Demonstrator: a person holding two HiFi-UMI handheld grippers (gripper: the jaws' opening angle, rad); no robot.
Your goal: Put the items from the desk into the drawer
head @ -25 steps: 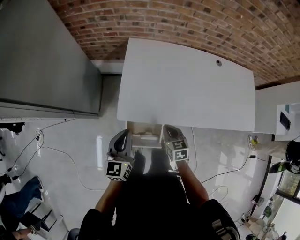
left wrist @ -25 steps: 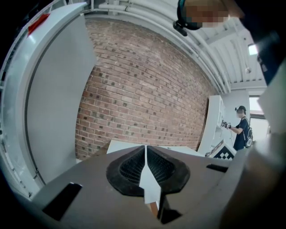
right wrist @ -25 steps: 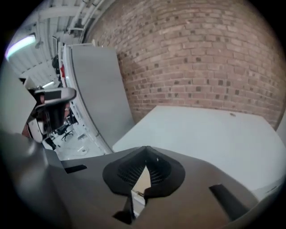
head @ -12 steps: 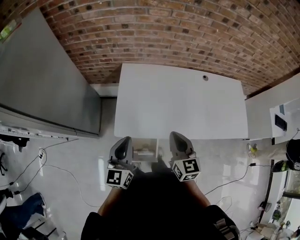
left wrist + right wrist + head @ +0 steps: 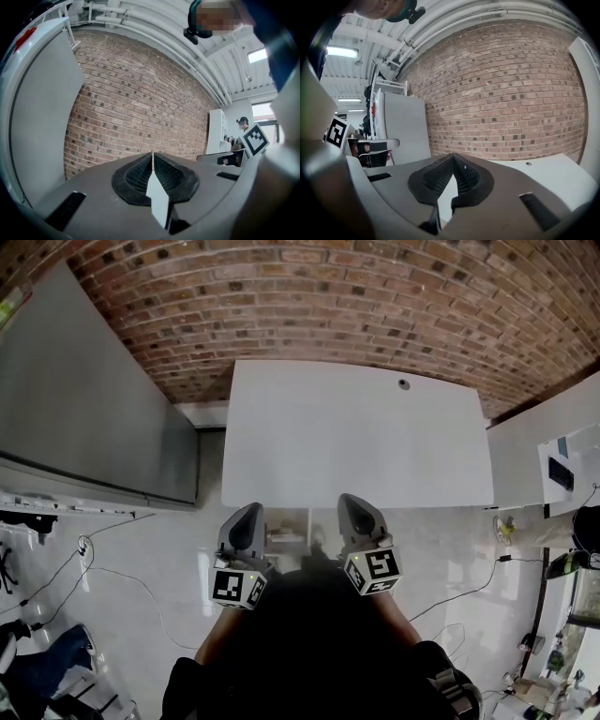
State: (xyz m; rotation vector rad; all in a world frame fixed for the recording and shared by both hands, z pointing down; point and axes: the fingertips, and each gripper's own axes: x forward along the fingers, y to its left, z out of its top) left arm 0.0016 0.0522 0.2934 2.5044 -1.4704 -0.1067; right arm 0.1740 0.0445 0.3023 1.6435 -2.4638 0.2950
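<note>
I have the left tongs [image 5: 247, 512] and the right tongs [image 5: 351, 502] side by side at the near edge of the white worktop [image 5: 356, 446], both pointing towards the brick wall [image 5: 328, 306]. In each gripper view the 2 jaws meet at their tips with nothing between them, so both tongs are closed and empty.

The drawer [image 5: 286, 536] shows as a pale strip under the worktop's near edge, between the 2 tongs. I cannot make out what lies in it.

A small round hole [image 5: 403, 384] sits near the worktop's far edge. A tall grey panel [image 5: 84, 399] stands to the left, and cables [image 5: 122, 554] trail across the floor below it.
</note>
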